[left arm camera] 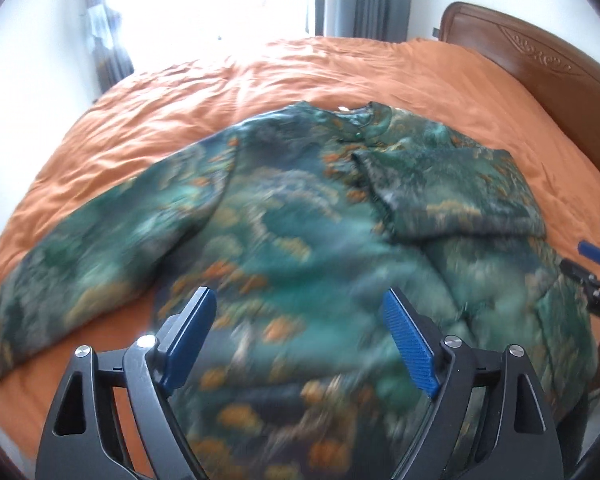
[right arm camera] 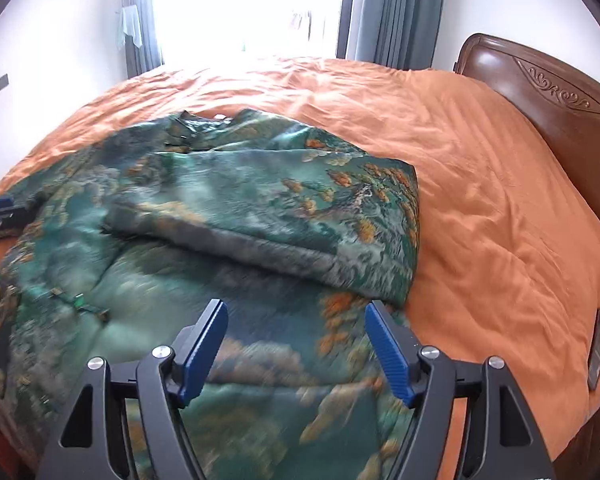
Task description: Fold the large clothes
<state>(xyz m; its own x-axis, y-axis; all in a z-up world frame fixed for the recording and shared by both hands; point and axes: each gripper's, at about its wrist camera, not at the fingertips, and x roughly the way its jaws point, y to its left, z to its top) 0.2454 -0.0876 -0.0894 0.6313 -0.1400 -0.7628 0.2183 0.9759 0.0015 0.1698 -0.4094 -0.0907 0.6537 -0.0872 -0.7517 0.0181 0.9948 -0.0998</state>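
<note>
Fingers of both the left gripper [left arm camera: 300, 320] and right gripper [right arm camera: 296, 332] are hanging spread, pinching nothing, over the jacket [left arm camera: 284, 216] lying on the bed [right arm camera: 480, 184]. Right sleeve [right arm camera: 268, 208] looks folded in; next, grabbing the nine-o'clock sleeve [left arm camera: 100, 240].

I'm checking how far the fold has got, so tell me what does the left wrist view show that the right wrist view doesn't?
Only the left wrist view shows the unfolded sleeve stretched flat across the orange bedspread. Only the right wrist view shows the dark object at the bed's edge. Both show the green garment, its other sleeve folded inward, and the headboard.
</note>
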